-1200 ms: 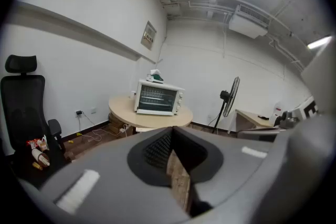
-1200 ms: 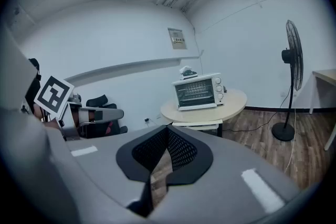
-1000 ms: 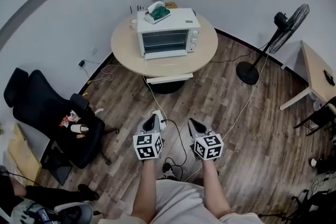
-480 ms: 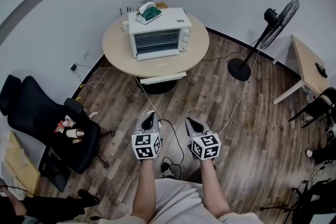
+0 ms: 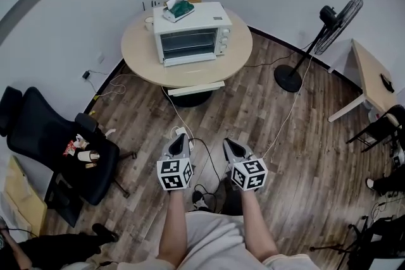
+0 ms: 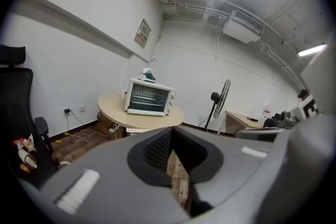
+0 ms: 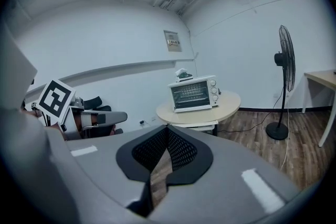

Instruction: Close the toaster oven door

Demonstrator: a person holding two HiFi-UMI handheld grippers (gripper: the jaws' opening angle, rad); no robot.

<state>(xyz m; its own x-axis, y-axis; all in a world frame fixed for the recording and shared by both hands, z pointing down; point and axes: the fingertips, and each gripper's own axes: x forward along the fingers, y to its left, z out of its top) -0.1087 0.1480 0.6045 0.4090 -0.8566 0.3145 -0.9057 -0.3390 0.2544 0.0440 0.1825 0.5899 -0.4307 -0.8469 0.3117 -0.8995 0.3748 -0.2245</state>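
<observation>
White boxy toaster oven (image 5: 192,35) sits on the one round beige table (image 5: 142,63) at the far side, well apart from the grippers. Can't tell if its door's ajar from here. Looks like the approach step; next is probably getting close and pushing the door up. One black standing fan (image 5: 329,28) far right. Two tools: left gripper (image 5: 180,143) and right gripper (image 5: 231,147), near, jaws together, nothing in them.

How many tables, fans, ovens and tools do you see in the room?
Tables: 2, the round table and the desk
Fans: 1, the fan
Ovens: 1, the oven
Tools: 2, the left tool and the right tool
Total: 6
</observation>
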